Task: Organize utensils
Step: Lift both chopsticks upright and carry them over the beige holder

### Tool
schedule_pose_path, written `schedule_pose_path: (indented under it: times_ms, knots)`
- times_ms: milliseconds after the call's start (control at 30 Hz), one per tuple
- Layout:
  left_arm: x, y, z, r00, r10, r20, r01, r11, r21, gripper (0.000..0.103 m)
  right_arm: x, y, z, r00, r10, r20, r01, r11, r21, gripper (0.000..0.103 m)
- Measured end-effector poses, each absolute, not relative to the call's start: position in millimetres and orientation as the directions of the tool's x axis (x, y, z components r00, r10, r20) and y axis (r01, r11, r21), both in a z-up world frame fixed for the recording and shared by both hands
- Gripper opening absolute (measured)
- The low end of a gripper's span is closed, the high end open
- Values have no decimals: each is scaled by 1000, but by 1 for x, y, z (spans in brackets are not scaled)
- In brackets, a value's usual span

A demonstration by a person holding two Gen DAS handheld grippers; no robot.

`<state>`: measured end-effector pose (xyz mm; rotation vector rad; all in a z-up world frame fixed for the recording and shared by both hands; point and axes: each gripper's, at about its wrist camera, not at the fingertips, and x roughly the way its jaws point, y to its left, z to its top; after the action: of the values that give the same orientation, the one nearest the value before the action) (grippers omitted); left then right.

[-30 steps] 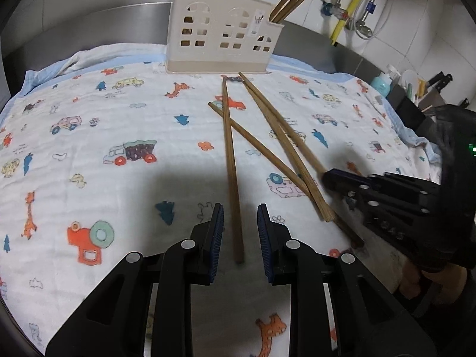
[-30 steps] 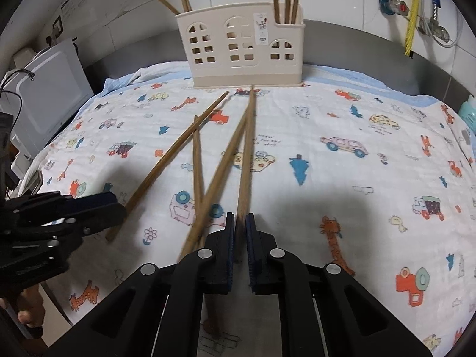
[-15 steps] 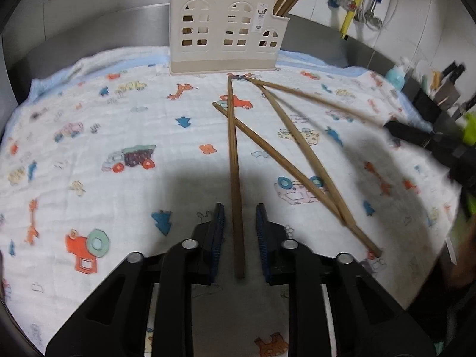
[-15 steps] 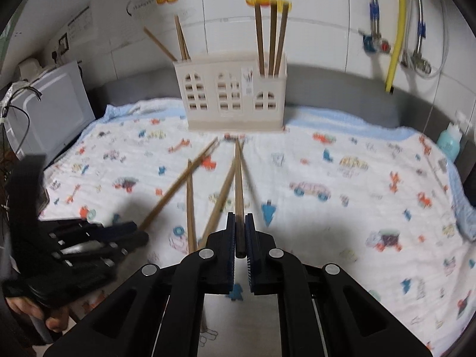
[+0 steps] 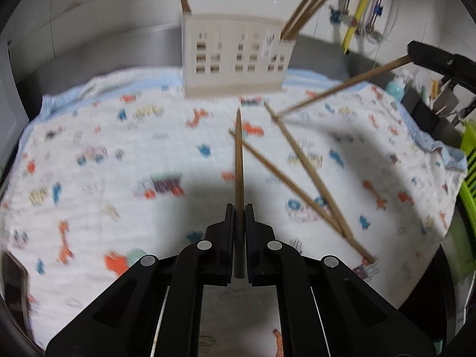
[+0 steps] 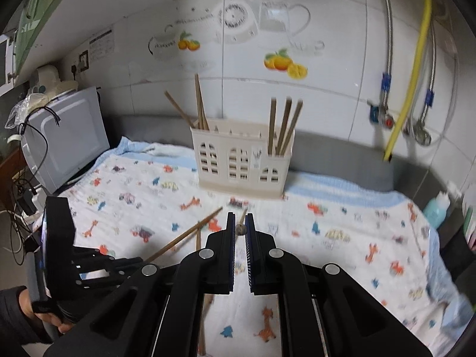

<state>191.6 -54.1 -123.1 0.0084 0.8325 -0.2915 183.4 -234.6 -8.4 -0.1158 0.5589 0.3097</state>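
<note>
My left gripper [image 5: 239,208] is shut on a brown chopstick [image 5: 239,163] that points toward the cream utensil holder [image 5: 235,59]. My right gripper [image 6: 240,223] is shut on another chopstick [image 6: 240,229], seen end-on and lifted above the cloth; in the left wrist view this chopstick [image 5: 342,86] slants up to the right gripper [image 5: 440,62]. Two more chopsticks [image 5: 303,163] lie crossed on the printed cloth [image 5: 104,154]. The holder [image 6: 242,160] has chopsticks standing in its left and right compartments.
A microwave [image 6: 62,139] stands at the left of the counter. Pipes and a yellow hose [image 6: 413,74] hang on the tiled wall at right. A blue bottle [image 6: 437,208] and a green rack [image 5: 468,172] stand at the right edge.
My left gripper has closed on the chopstick and lifted it. My right gripper has risen higher with its chopstick, whose tip has left the cloth.
</note>
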Motion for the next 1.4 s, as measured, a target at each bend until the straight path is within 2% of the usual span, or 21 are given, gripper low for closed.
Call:
schedule_pose_path:
  times_ms: [200, 433, 800, 1100, 1400]
  knots:
    - [200, -45, -66, 707, -269, -654, 298, 952, -69, 6, 197, -231, 26, 795, 284, -535, -359, 933, -38, 6]
    - [227, -44, -23, 738, -285, -611, 322, 945, -51, 5, 217, -223, 75, 800, 314, -511, -395, 917, -56, 6]
    - [244, -59, 36, 781, -351, -516, 392, 919, -31, 5, 254, -217, 141, 860, 338, -381, -383, 923, -45, 6]
    - [263, -65, 91, 838, -361, -408, 393, 919, -6, 5, 299, -215, 150, 906, 249, -343, -301, 948, -106, 6]
    - [302, -77, 134, 892, -325, -315, 353, 935, 36, 5, 346, -219, 124, 895, 222, -387, -276, 957, -90, 6]
